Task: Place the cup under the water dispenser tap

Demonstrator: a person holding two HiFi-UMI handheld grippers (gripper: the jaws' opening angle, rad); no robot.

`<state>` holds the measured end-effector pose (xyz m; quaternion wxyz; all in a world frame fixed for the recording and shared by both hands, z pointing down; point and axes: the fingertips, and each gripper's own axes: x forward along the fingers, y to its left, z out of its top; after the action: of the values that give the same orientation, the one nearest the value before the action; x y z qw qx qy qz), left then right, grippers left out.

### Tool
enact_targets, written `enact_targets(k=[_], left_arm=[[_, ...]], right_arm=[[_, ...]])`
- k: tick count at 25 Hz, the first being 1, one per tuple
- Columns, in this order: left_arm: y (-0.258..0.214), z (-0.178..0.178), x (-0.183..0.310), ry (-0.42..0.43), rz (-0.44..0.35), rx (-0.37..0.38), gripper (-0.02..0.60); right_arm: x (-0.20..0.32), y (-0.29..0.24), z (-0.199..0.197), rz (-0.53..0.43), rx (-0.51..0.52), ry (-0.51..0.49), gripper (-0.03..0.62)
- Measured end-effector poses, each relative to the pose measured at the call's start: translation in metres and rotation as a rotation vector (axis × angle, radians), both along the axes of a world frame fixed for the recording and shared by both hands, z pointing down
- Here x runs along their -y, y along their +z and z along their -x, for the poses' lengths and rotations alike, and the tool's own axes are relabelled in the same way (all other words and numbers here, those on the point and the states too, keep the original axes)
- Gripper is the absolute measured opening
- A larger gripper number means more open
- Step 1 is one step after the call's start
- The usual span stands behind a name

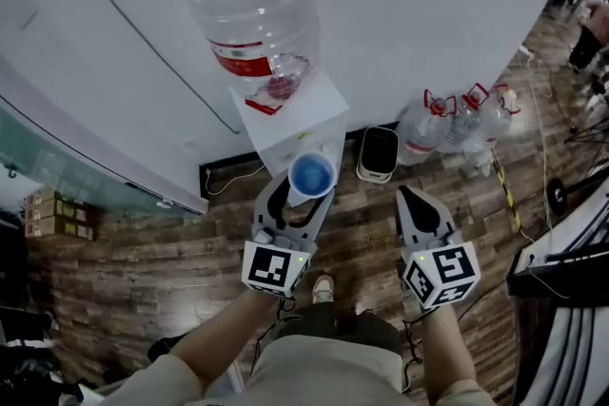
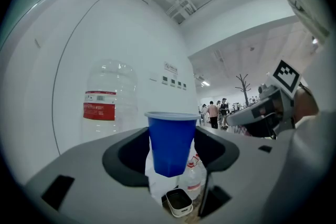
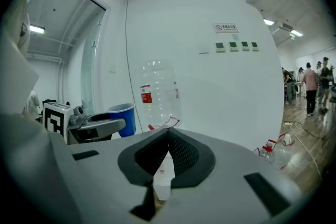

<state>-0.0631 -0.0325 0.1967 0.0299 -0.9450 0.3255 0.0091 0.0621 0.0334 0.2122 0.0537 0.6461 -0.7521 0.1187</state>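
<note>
A blue cup (image 1: pixel 311 176) stands upright between the fingers of my left gripper (image 1: pixel 309 183), which is shut on it at its lower half. In the left gripper view the cup (image 2: pixel 170 141) fills the jaw gap. Just ahead is the white water dispenser (image 1: pixel 297 114), topped by a large clear bottle (image 1: pixel 252 9) with a red label. From above, the cup overlaps the dispenser's front; I cannot see the tap. My right gripper (image 1: pixel 409 197) hovers to the right of the cup, shut with nothing in it. The right gripper view also shows the cup (image 3: pixel 124 118) and the bottle (image 3: pixel 158 93).
A small white bin (image 1: pixel 378 153) sits on the wood floor right of the dispenser, with several red-handled water jugs (image 1: pixel 457 124) beyond it. A white wall (image 1: pixel 428 5) backs the dispenser. Black stands and cables (image 1: pixel 561 271) crowd the right edge. People stand in the distance.
</note>
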Motion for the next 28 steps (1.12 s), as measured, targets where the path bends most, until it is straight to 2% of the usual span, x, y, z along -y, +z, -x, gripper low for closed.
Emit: enact_targets(k=[8, 12, 20, 28], left_arm=[[0.053, -0.012, 0.038, -0.068, 0.100, -0.062, 0.270], [0.079, -0.019, 0.053, -0.123, 0.089, -0.078, 0.272], [0.152, -0.044, 0.088, -0.258, 0.075, -0.060, 0.272], [0.249, -0.059, 0.114, -0.348, 0.122, -0.073, 0.273]], right_arm=[[0.061, 0.031, -0.004, 0.011, -0.025, -0.081, 0.006], [0.088, 0.057, -0.010, 0.024, -0.012, -0.135, 0.006], [0.135, 0.129, -0.032, 0.038, -0.013, -0.256, 0.006], [0.175, 0.220, -0.045, 0.054, -0.004, -0.307, 0.007]])
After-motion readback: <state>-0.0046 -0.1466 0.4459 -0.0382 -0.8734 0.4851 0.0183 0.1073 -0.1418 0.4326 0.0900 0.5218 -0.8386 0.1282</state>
